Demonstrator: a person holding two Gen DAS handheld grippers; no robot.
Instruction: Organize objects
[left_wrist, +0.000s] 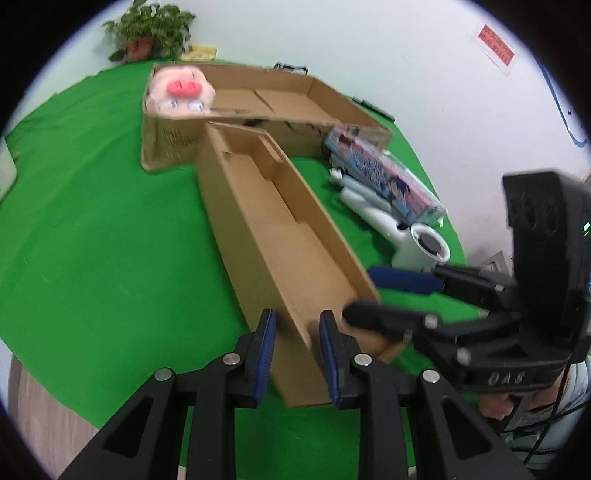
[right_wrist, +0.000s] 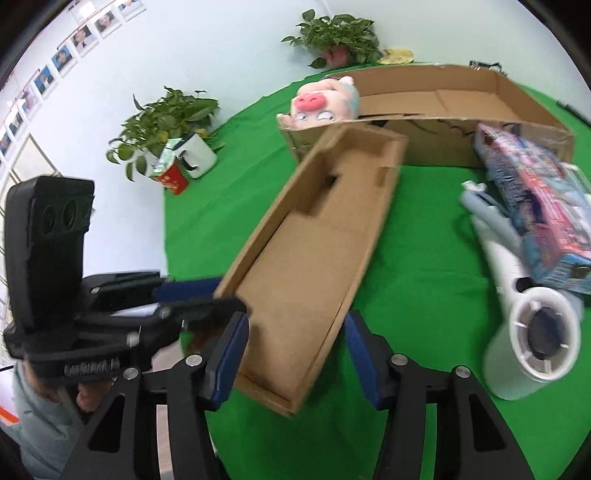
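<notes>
A long narrow cardboard box (left_wrist: 288, 229) (right_wrist: 317, 251) lies open-topped on the green cloth, its near end toward me. My left gripper (left_wrist: 297, 356) (right_wrist: 225, 295) is at the near left corner, its blue pads closed on the left wall. My right gripper (right_wrist: 295, 332) (left_wrist: 358, 293) straddles the near right corner: one finger is outside the right wall and the other over the box's end, with a clear gap, open. Behind stands a large shallow cardboard box (left_wrist: 280, 99) (right_wrist: 443, 99) with a pink pig plush (left_wrist: 181, 90) (right_wrist: 321, 101) in its left end.
Right of the narrow box lie a pink and blue toy package (left_wrist: 384, 173) (right_wrist: 535, 206) and a white hair dryer (left_wrist: 406, 243) (right_wrist: 532, 332). Potted plants (right_wrist: 166, 122) (left_wrist: 151, 29) stand at the table's far edge. A person's sleeve (right_wrist: 37, 424) is behind the left gripper.
</notes>
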